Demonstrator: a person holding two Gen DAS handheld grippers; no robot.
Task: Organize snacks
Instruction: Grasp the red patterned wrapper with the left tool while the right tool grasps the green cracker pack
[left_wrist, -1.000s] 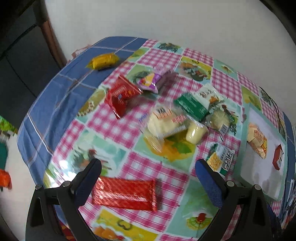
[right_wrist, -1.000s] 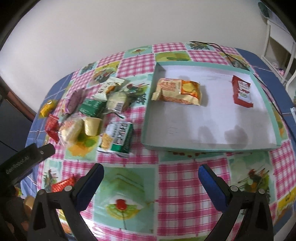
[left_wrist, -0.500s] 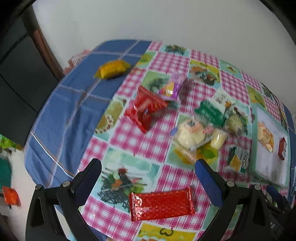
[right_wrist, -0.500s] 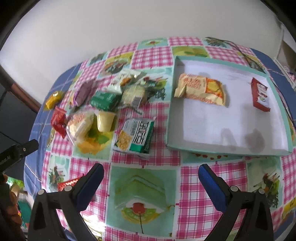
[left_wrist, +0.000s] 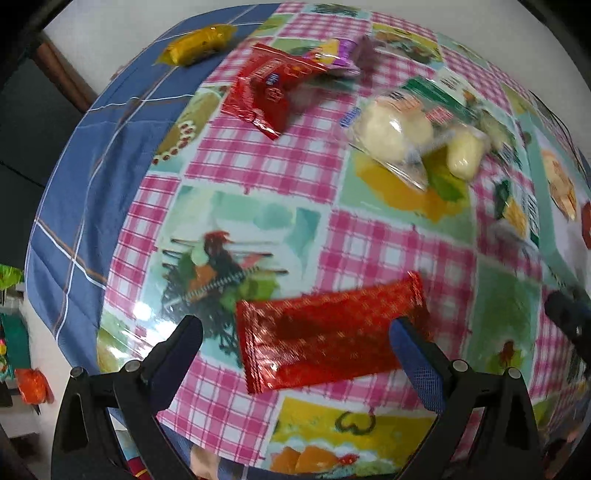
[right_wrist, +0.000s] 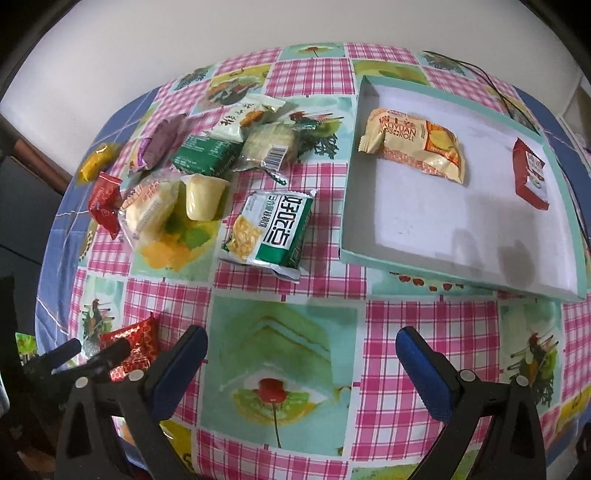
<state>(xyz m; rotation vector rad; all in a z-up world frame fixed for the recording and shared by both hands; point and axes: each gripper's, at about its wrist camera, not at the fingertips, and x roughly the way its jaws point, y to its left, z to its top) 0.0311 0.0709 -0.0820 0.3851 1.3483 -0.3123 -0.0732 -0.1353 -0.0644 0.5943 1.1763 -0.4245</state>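
A shiny red flat packet (left_wrist: 325, 332) lies on the checked tablecloth, between the spread fingers of my left gripper (left_wrist: 295, 347), which is open and low over it. The right wrist view shows the same packet (right_wrist: 133, 343) at the lower left. My right gripper (right_wrist: 301, 343) is open above bare tablecloth with nothing between its fingers. A teal-rimmed white tray (right_wrist: 454, 273) to the right holds a yellow roll packet (right_wrist: 413, 147) and a small red packet (right_wrist: 530, 173). A green-and-white packet (right_wrist: 273, 229) lies just left of the tray.
Loose snacks cluster left of the tray: a pudding cup (right_wrist: 203, 195), a bagged bun (right_wrist: 147, 206), a green packet (right_wrist: 207, 153), a purple packet (right_wrist: 162, 144), a red packet (left_wrist: 266, 88) and a yellow packet (left_wrist: 195, 44). The table edge drops off to the left.
My left gripper has come down and closer to the shiny red packet, which now sits between its fingers. The right gripper has drifted slightly; both stay open.
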